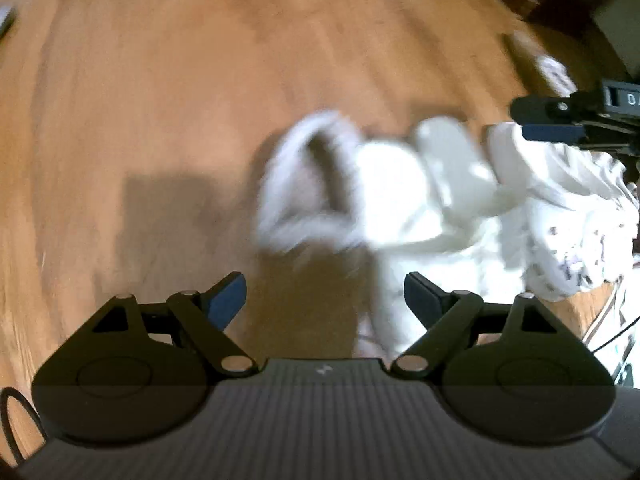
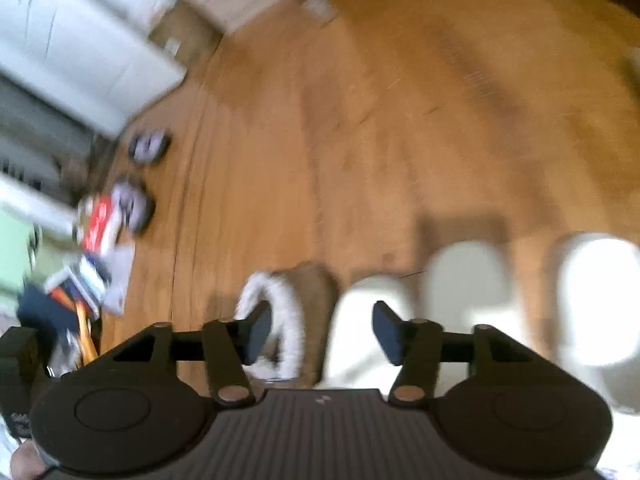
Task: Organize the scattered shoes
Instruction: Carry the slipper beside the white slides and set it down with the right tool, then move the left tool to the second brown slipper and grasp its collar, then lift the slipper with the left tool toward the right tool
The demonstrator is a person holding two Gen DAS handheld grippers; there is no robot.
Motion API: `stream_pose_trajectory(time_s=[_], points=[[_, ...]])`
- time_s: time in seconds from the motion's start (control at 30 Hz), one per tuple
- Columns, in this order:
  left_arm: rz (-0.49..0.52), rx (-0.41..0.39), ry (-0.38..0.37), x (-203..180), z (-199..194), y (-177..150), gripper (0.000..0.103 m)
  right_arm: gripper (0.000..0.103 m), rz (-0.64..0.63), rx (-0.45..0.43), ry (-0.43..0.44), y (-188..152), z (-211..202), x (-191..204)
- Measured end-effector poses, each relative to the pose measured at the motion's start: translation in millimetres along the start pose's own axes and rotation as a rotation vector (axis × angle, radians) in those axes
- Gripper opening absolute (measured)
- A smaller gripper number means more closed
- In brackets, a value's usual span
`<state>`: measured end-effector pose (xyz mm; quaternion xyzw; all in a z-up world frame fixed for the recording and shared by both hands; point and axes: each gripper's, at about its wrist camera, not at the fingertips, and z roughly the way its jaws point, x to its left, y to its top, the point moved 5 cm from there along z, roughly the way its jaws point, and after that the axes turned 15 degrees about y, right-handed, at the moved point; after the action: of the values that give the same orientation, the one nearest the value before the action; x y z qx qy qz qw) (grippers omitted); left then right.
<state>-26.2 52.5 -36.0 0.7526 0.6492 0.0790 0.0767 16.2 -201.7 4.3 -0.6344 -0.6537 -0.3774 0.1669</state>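
Both views are blurred. A fluffy white slipper with a brown inside lies on the wooden floor, with pale white shoes beside it on its right. My left gripper hangs above the floor in front of them, open and empty. My right gripper shows at the right edge of the left wrist view. In the right wrist view the right gripper is open over the fluffy slipper, with nothing pressed between its pads. White shoes stand to the right.
Two dark slippers lie at the left near a white cabinet. A heap of papers and packets sits below them. White patterned cloth fills the right of the left wrist view. Bare wooden floor stretches ahead.
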Motion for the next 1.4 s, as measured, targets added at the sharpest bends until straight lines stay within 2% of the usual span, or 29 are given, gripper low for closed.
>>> stream_pose_trajectory(time_s=[0.03, 0.1, 0.17, 0.27, 0.3, 0.37, 0.43, 0.47, 0.5, 0.6, 0.7, 0.8, 0.9, 0.97, 1.03, 1.07, 1.13, 1.17, 1.2, 1.27, 1.33, 1.4], points=[[0.067, -0.020, 0.001, -23.2, -0.3, 17.5, 0.086, 0.064, 0.021, -0.042, -0.018, 3.5, -23.2, -13.5], [0.129, -0.010, 0.026, -55.5, 5.1, 40.4, 0.086, 0.062, 0.029, -0.130, -0.031, 6.9, -53.8, -33.1], [0.166, -0.005, -0.002, -91.0, 8.3, 65.4, 0.086, 0.061, -0.007, -0.260, -0.007, 7.2, -85.7, -51.0], [0.173, 0.009, -0.066, -138.0, 11.4, 102.0, 0.086, 0.061, 0.005, -0.489, -0.055, -2.6, -133.6, -95.5], [0.167, 0.008, -0.083, -152.8, 12.1, 114.4, 0.086, 0.061, 0.023, -0.518, -0.064, -3.9, -138.3, -103.8], [0.160, -0.012, -0.112, -187.0, 14.8, 143.4, 0.086, 0.061, 0.154, -0.607, -0.051, -8.4, -152.6, -140.7], [0.214, -0.073, -0.136, -227.0, 19.5, 173.3, 0.086, 0.067, 0.227, -0.649, -0.016, -8.4, -153.0, -163.0], [0.240, -0.092, -0.148, -242.0, 21.9, 182.0, 0.086, 0.075, 0.259, -0.668, 0.008, -8.3, -152.8, -174.6], [0.266, -0.106, -0.163, -261.5, 27.8, 194.8, 0.086, 0.077, 0.286, -0.692, 0.034, -7.2, -151.8, -187.4], [0.249, -0.085, -0.205, -301.0, 51.0, 218.8, 0.086, 0.077, 0.339, -0.733, 0.035, -4.3, -147.6, -219.0], [0.200, -0.031, -0.279, -338.9, 81.5, 244.3, 0.086, 0.077, 0.346, -0.712, 0.015, -0.5, -137.9, -236.7], [0.173, -0.035, -0.279, -369.3, 105.2, 258.6, 0.086, 0.077, 0.360, -0.720, 0.033, -10.8, -140.1, -246.6], [0.175, -0.082, -0.284, -385.6, 115.6, 266.7, 0.086, 0.077, 0.448, -0.745, 0.071, -20.0, -136.4, -259.2], [0.215, -0.122, -0.249, -402.9, 122.6, 271.0, 0.086, 0.077, 0.463, -0.734, 0.083, -20.8, -133.5, -259.0], [0.205, -0.100, -0.228, -413.2, 132.9, 275.5, 0.086, 0.078, 0.452, -0.717, 0.078, -19.4, -129.6, -259.1], [0.185, -0.092, -0.229, -414.6, 137.2, 277.9, 0.084, 0.078, 0.441, -0.711, 0.070, -19.2, -129.3, -257.4], [0.146, -0.075, -0.227, -417.5, 146.8, 282.7, 0.061, 0.078, 0.429, -0.719, 0.047, -18.8, -131.7, -255.3], [0.130, -0.060, -0.214, -419.3, 154.9, 284.6, 0.040, 0.078, 0.431, -0.728, 0.047, -18.7, -134.0, -255.2], [0.121, -0.043, -0.206, -420.8, 163.0, 285.5, 0.024, 0.078, 0.431, -0.726, 0.052, -19.1, -135.2, -254.5], [0.100, -0.035, -0.185, -422.2, 175.3, 287.1, 0.014, 0.078, 0.430, -0.722, 0.057, -21.5, -136.3, -252.0], [0.072, -0.030, -0.191, -421.4, 181.8, 288.1, 0.014, 0.078, 0.423, -0.727, 0.048, -24.0, -138.5, -249.4], [-0.014, -0.003, -0.244, -414.5, 187.9, 288.0, 0.014, 0.078, 0.422, -0.728, 0.044, -26.5, -140.6, -247.7]])
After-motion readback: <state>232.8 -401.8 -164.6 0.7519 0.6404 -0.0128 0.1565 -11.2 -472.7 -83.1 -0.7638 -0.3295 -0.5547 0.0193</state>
